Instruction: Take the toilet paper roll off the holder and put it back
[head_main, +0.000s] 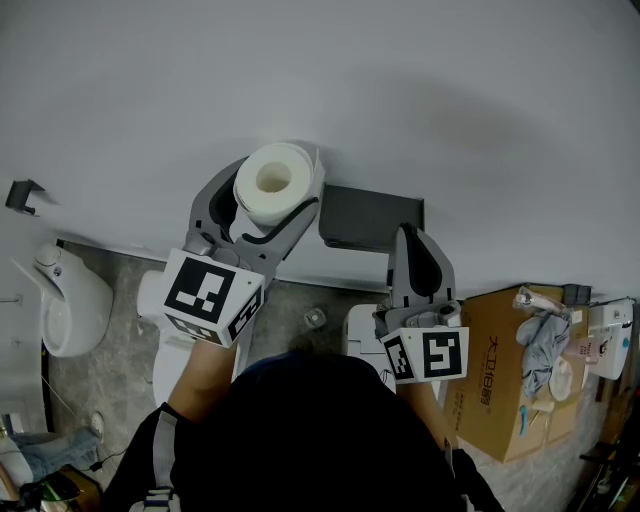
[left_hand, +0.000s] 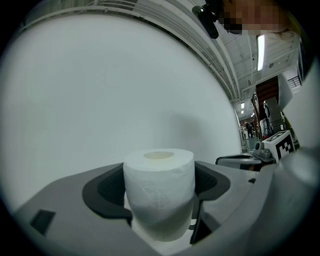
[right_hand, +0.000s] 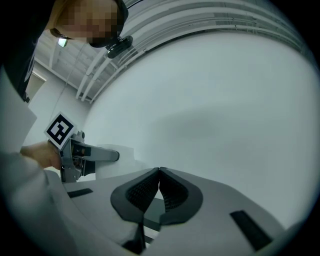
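Note:
A white toilet paper roll (head_main: 272, 182) stands between the jaws of my left gripper (head_main: 274, 196), held in front of the white wall with its core end toward the head camera. In the left gripper view the roll (left_hand: 159, 192) fills the gap, and the dark pads (left_hand: 106, 192) press its sides. The dark grey holder (head_main: 372, 216) is fixed to the wall just right of the roll and carries no roll. My right gripper (head_main: 408, 240) is shut with nothing in it, its tips (right_hand: 159, 173) meeting below the holder's right end.
A white toilet (head_main: 72, 300) stands at the lower left, with a black hook (head_main: 22, 195) on the wall above it. At the right is a cardboard box (head_main: 505, 385) with cloths and bottles on top. A floor drain (head_main: 315, 318) lies between the grippers.

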